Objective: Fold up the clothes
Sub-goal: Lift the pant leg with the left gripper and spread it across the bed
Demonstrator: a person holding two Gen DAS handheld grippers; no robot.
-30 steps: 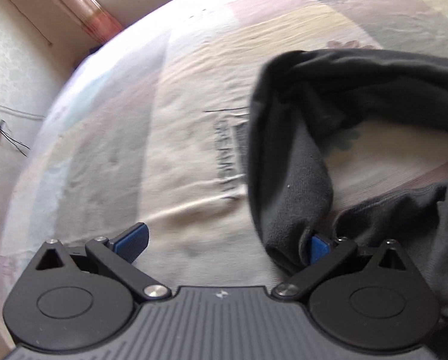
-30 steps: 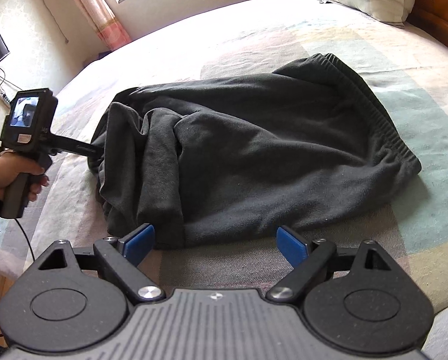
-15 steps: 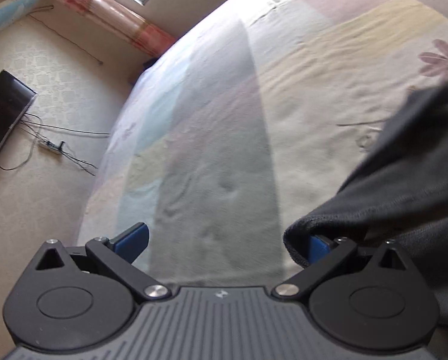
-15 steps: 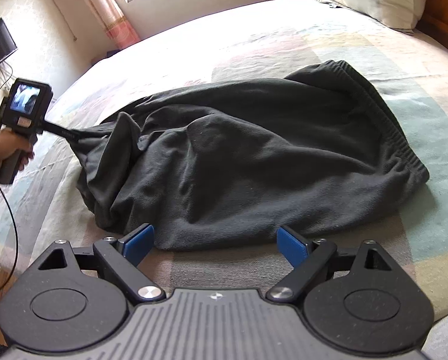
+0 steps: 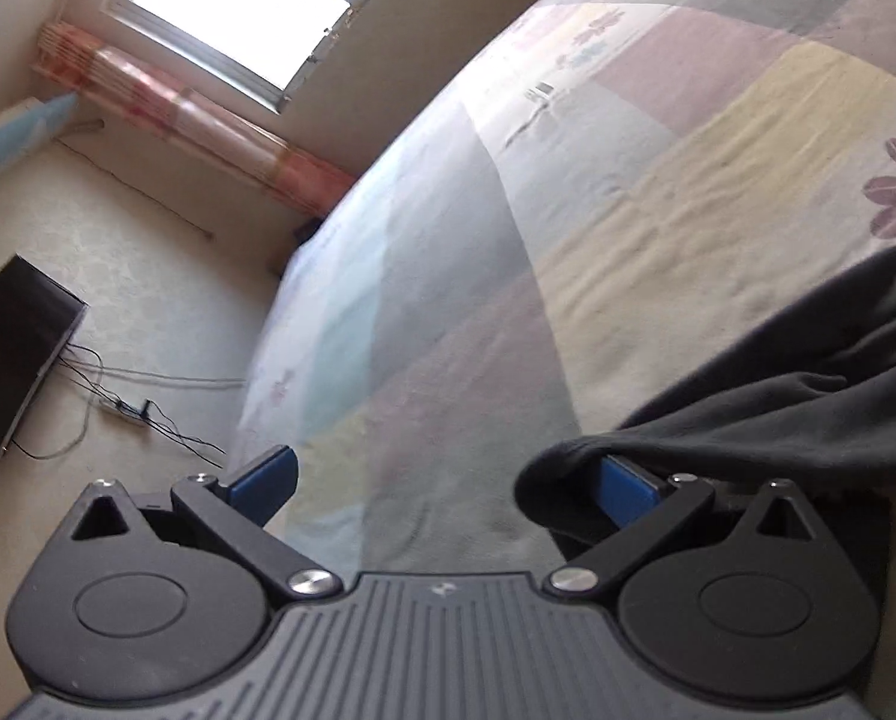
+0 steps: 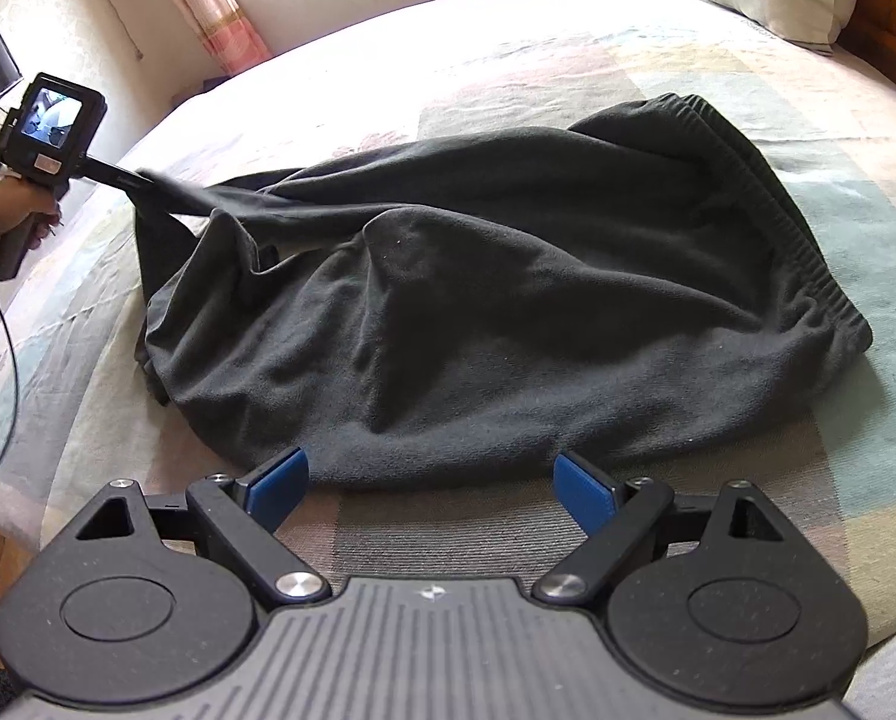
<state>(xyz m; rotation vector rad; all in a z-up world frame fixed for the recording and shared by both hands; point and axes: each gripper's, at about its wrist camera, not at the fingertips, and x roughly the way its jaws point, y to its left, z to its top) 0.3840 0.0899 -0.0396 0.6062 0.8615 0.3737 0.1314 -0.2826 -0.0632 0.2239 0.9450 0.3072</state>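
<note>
My right gripper (image 6: 430, 480) hung wide and empty just short of the dark garment (image 6: 508, 312), bunched mid-bed. Farther left, my left gripper (image 5: 442, 480) stood wide, cloth hooked over one finger (image 5: 622, 483); within the last second it had drawn that corner outward, stretching the heap toward flat.

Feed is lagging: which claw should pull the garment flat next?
Left. Its claw has garment hooked over one finger, stretching it out. The right claw sits open, holding nothing.
</note>
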